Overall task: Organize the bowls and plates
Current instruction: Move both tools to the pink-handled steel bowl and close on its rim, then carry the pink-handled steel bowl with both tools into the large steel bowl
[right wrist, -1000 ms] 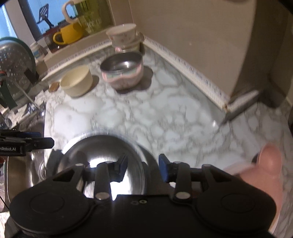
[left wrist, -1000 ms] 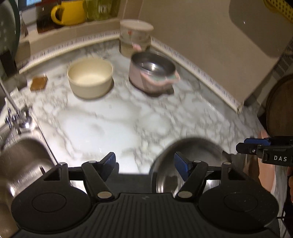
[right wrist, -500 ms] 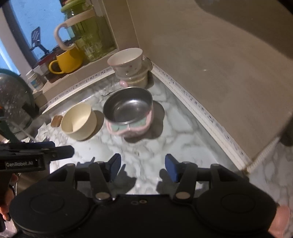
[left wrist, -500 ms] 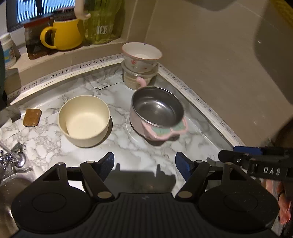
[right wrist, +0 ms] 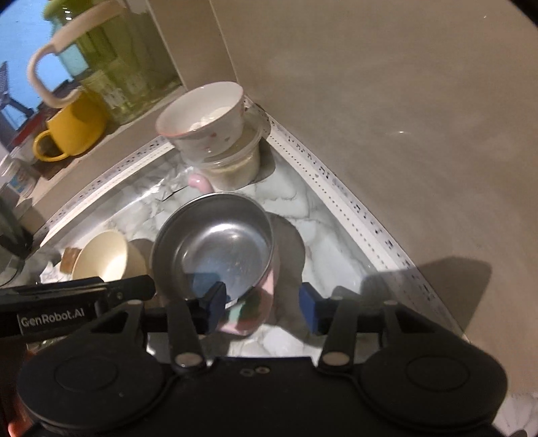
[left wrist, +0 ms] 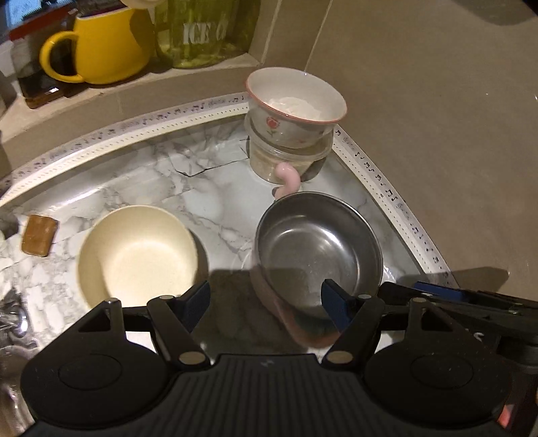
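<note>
Steel bowl with pink casing [left wrist: 319, 248], lower right of centre in the left wrist view, on the marble counter [left wrist: 141, 181]; a curled pink handle at its far rim. Just beyond it, toward the upper centre, a white floral bowl [left wrist: 296, 107] nested in a clear plastic tub [left wrist: 289, 158], tucked in the corner against the beige wall [left wrist: 437, 117]. Cream bowl [left wrist: 138, 259] at lower left, apart from the steel one, with a brown soap bar [left wrist: 38, 234] further left. On the ledge at upper left, a yellow mug [left wrist: 101, 47] beside a green glass pitcher [left wrist: 208, 30].

Left gripper [left wrist: 265, 302] at the bottom of the frame, jaws well apart, nothing pinched; near rim of the steel bowl between the blue pads but not pressed. Right gripper [right wrist: 264, 304] in its own view at bottom centre, jaws closing, narrower gap, left pad at the bowl's near rim over the pink casing [right wrist: 248, 302], no clamping visible. Same steel bowl [right wrist: 215, 248] at centre there, cream bowl [right wrist: 104, 255] at left, floral bowl [right wrist: 205, 117] above.
</note>
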A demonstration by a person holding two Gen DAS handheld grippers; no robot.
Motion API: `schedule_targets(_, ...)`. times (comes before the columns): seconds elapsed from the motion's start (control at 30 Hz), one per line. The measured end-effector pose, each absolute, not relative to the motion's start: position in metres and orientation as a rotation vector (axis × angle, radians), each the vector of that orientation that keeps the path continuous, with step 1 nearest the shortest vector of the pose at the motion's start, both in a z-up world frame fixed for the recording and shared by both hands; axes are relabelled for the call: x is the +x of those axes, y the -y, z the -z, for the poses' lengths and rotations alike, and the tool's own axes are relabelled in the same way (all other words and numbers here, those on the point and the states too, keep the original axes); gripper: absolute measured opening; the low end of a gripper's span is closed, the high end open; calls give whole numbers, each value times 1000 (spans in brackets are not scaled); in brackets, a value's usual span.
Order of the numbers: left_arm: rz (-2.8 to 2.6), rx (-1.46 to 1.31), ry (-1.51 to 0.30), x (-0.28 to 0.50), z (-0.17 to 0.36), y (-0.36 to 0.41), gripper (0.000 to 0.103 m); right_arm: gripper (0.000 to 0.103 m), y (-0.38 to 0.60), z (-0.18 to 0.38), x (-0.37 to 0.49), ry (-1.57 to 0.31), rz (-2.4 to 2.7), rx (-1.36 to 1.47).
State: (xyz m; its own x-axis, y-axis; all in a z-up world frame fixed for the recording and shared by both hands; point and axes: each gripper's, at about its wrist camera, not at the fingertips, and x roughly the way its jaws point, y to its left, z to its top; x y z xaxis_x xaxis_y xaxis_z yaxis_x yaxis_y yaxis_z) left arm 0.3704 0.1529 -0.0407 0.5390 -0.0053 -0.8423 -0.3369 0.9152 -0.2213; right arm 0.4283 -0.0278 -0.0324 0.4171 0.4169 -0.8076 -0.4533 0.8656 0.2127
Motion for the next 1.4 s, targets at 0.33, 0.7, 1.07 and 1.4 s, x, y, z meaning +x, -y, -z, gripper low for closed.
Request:
schedule_targets(0.33,-242,-379,-1050,400,66,-158,41,24,9,53,451,-1036,-535,-55)
schedule_targets(0.7,-264,-329,-1068,409,77,-151,14,15,4,57,451,-1025,-542,-105)
schedule_targets(1.07,-253,-282,-1057,396,63,-140,13,14,7,44,433,-994,-521,-161)
schedule_targets(1.4,-207,-244,-1070,355,42,-119,13,14,29,23,392,-990,-506,-167)
